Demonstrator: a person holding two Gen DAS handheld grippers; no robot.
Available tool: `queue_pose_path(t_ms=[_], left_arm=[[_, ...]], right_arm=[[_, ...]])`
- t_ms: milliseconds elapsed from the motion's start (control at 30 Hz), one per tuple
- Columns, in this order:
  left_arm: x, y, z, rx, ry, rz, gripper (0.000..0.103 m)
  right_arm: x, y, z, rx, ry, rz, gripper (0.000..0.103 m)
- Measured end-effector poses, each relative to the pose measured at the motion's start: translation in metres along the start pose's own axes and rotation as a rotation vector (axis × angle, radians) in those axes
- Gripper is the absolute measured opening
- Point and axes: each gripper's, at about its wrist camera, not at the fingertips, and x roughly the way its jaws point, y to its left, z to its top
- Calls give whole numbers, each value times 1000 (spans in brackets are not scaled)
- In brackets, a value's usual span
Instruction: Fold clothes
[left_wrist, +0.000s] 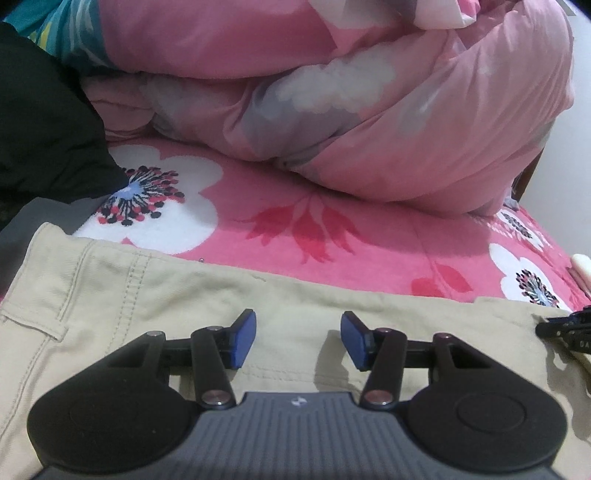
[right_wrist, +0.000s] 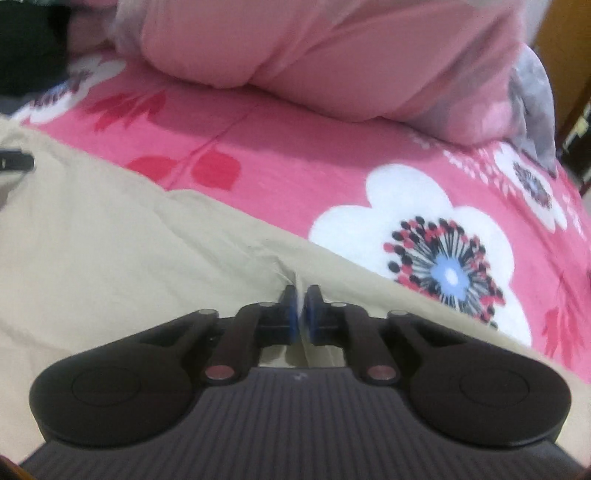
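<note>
1. Left wrist view: the left gripper (left_wrist: 298, 338) hangs over beige trousers (left_wrist: 122, 317), its blue-padded fingers (left_wrist: 245, 339) apart, with nothing between them but the cloth lying below.
2. The trousers fill the lower half of this view, spread on a bed (left_wrist: 388, 243) with a pink floral cover; a stitched seam and a pocket edge show at 9 o'clock.
3. A rolled pink quilt (left_wrist: 424, 122) lies on the bed at 12 o'clock, beyond the trousers and apart from them.
4. Dark cloth (left_wrist: 44, 129) sits at 10 o'clock, next to the quilt, with a grey piece below it touching the trousers' corner.
5. At 3 o'clock the tip of the right gripper (left_wrist: 565, 326) shows at the trousers' right end.
6. Right wrist view: the right gripper (right_wrist: 300, 308) has its fingers (right_wrist: 289, 306) pressed together on a pinched ridge of the trousers (right_wrist: 110, 236), near their far edge.
7. The trousers run from 9 o'clock across to 4 o'clock, with the bed (right_wrist: 295, 155) beyond and a big white flower print at 2 o'clock.
8. The quilt (right_wrist: 332, 48) lies at 12 o'clock; the left gripper's (right_wrist: 16, 161) tip shows at 9 o'clock.
</note>
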Motion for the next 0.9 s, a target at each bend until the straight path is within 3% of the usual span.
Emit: queue_pose_path(t_ms=[267, 533, 767, 833, 900], left_arm=[[0, 0, 0, 4, -8, 12, 49], [0, 0, -1, 13, -11, 12, 49], [0, 0, 0, 16, -9, 13, 49], [1, -1, 0, 19, -8, 16, 49], [1, -1, 1, 18, -7, 18, 49]], right_arm=[[-21, 5, 12, -79, -116, -92, 1], [21, 8, -1, -81, -44, -84, 1], [28, -1, -1, -3, -13, -42, 2], [26, -10, 2, 62, -4, -15, 5], [20, -23, 4, 148, -6, 10, 23]])
